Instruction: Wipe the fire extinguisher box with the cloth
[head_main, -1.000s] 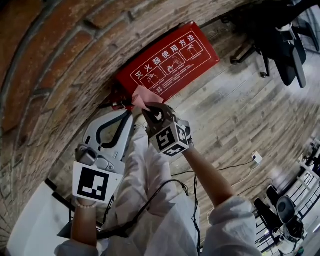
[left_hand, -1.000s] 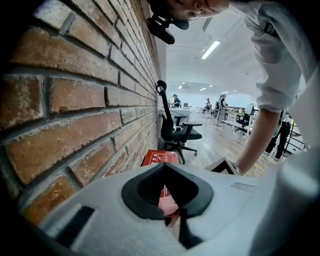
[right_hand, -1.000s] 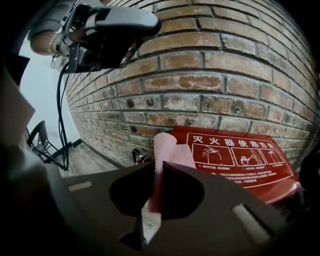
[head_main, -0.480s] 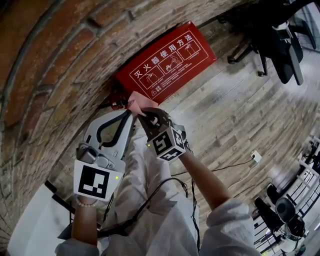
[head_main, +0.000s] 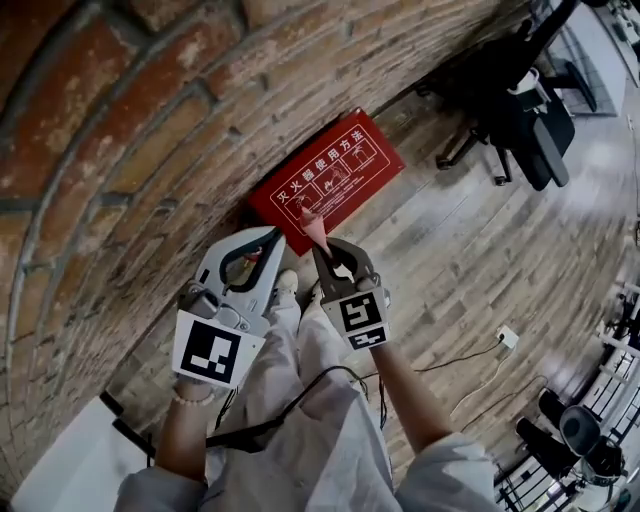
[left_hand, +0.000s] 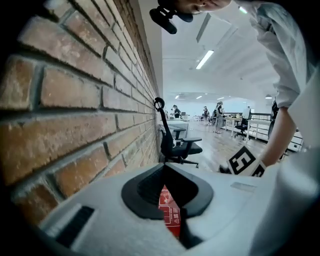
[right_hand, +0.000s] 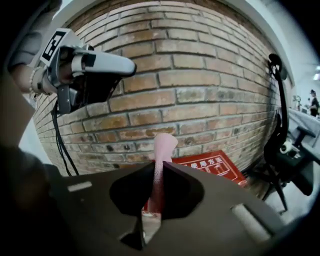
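Pinches the pink cloth (head_main: 314, 228) in the right gripper (head_main: 323, 244), held clear of the red box (head_main: 325, 180) on the floor (head_main: 480, 250) against the brick wall (head_main: 150, 130), with the left gripper (head_main: 274, 240) pressed together on nothing; likely leaves wiping yet to do

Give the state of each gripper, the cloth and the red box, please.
Left gripper: shut, holding nothing.
Right gripper: shut on the cloth.
Cloth: bunched, sticking up past the jaws.
Fire extinguisher box: closed, against the brick wall.
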